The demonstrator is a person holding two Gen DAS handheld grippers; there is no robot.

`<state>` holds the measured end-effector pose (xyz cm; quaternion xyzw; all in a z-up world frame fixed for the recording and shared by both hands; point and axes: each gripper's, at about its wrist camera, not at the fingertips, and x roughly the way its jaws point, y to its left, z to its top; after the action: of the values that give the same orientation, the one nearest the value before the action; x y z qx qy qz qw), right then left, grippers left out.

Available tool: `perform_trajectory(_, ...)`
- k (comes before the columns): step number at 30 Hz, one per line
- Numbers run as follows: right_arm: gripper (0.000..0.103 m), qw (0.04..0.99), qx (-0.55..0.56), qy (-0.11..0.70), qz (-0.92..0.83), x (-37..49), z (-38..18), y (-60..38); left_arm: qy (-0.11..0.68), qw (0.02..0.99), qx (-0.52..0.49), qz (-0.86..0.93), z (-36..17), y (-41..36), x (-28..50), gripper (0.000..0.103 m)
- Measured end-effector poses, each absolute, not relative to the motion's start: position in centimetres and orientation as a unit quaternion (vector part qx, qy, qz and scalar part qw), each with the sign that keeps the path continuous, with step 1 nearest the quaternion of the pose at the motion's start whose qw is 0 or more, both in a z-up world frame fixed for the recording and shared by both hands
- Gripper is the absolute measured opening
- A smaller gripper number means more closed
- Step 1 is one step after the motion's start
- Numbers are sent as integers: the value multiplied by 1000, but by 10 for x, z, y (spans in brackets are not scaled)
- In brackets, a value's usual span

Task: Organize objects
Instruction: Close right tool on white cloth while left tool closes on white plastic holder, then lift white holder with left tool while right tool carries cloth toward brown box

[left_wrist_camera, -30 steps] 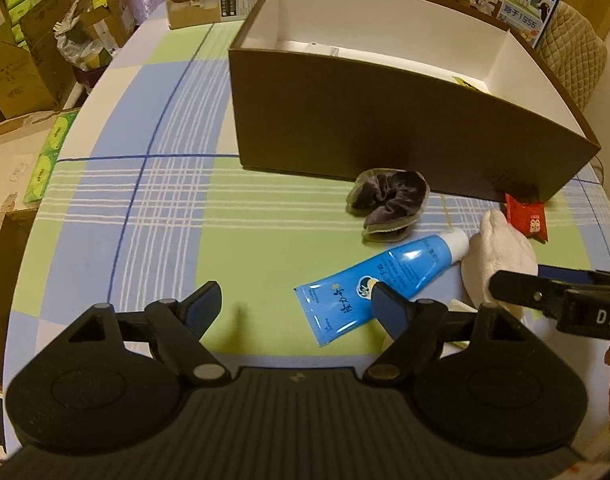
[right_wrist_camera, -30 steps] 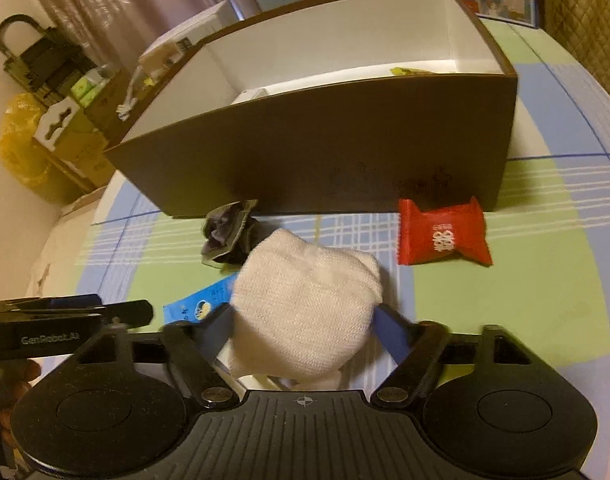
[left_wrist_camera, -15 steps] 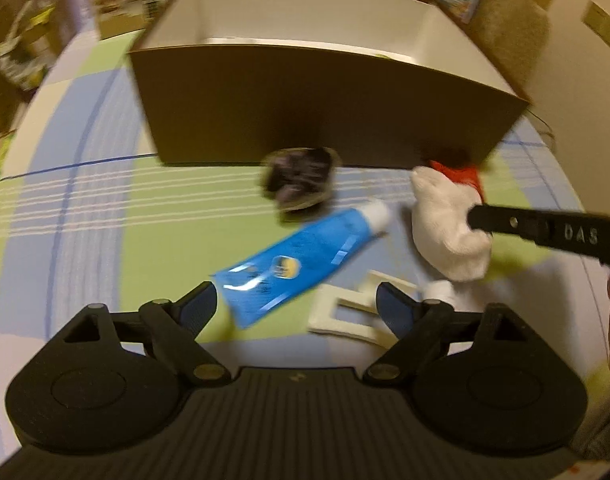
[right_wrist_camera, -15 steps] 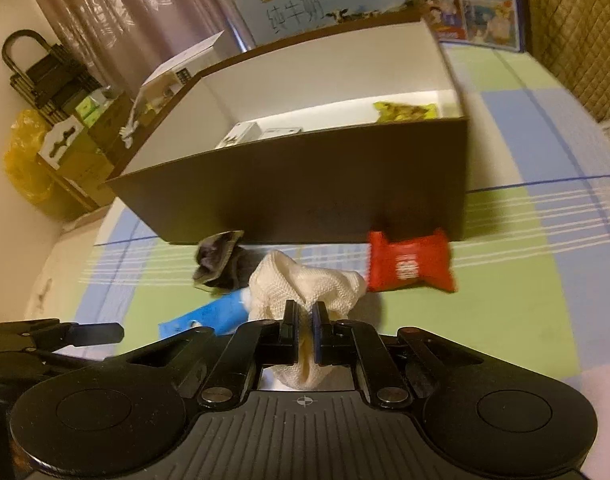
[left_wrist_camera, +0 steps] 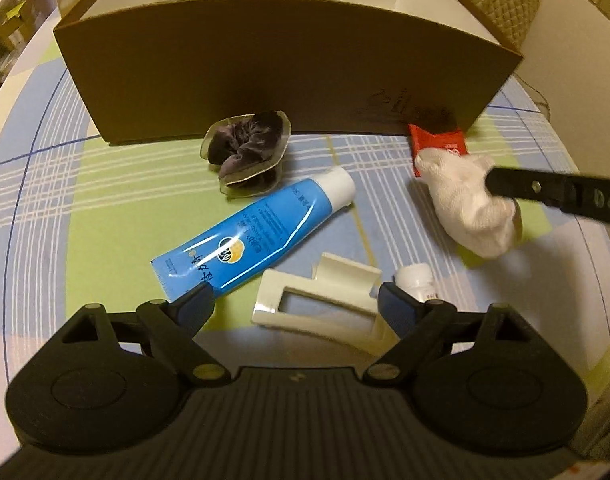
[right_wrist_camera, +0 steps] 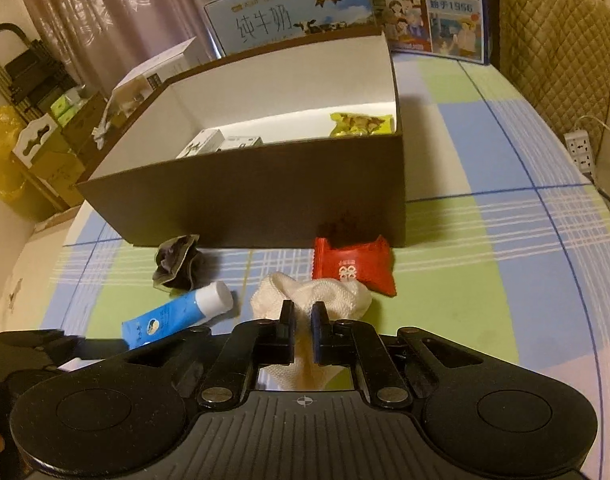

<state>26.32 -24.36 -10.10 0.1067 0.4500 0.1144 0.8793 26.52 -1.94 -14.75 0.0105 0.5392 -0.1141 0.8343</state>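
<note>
While clamped on the sock point(right_wrist_camera: 311, 300), right gripper point(right_wrist_camera: 303, 316) with fingers point(right_wrist_camera: 286, 312) nearly together, white knit bunched between them. Sock just above the worktop point(right_wrist_camera: 505, 280), overlapping the near edge of the red packet point(right_wrist_camera: 353, 266); contact between the two not clear. In left view, sock point(left_wrist_camera: 469, 204) pinched under the dark bar of the right gripper point(left_wrist_camera: 501, 186), red packet point(left_wrist_camera: 439, 144) just behind it, against the box point(left_wrist_camera: 273, 76) wall.

Left gripper point(left_wrist_camera: 295, 304) with fingers point(left_wrist_camera: 195, 304) wide apart, holding nothing. Below and between them, white bracket point(left_wrist_camera: 317, 300) flat on the worktop point(left_wrist_camera: 105, 200); small white bottle point(left_wrist_camera: 415, 278) just beside the right finger. Blue tube point(left_wrist_camera: 249, 240) lying diagonally, crimped end near the left finger, white cap toward the box. Dark scrunchie point(left_wrist_camera: 247, 150) beyond the cap, just in front of the box wall.

Box point(right_wrist_camera: 265, 196) open on top, brown outside, white inside; small white cartons point(right_wrist_camera: 215, 144) at left rear, yellow packet point(right_wrist_camera: 359, 124) at right rear. Behind the box, milk cartons point(right_wrist_camera: 289, 16) upright. Checked cloth over the worktop, blue and green.
</note>
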Motion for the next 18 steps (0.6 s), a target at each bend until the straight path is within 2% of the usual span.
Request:
perform_trajectory(3,11,876,120,454,114,265,-103,-245,544,832,-3,-108,-152,-23,270,82)
perform_trajectory(4,24,877,119,452,110,264,-102,-245,545,831,-5,-107,-154,-24,270,80)
perform_trajectory(5,42,879,115,452,105,264,-102,-244,544,832,-3,-106,-155,-26,270,77)
perform_trajectory(6,50,881,110,449,98,264,-101,-244,541,834,2,-106,-156,-27,270,68)
perform_trajectory(7,63,885,107,444,91,263,-100,-244,541,834,6,-108,-157,-28,269,68)
perform_trajectory(8,69,887,104,441,90,262,-99,-243,538,836,7,-107,-158,-27,268,68)
perform_trajectory(11,76,888,92,439,99,262,-99,-240,537,837,8,-105,-158,-23,266,67)
perform_trajectory(18,80,872,73,467,132,270,-116,-221,536,840,18,-88,-156,-13,263,67)
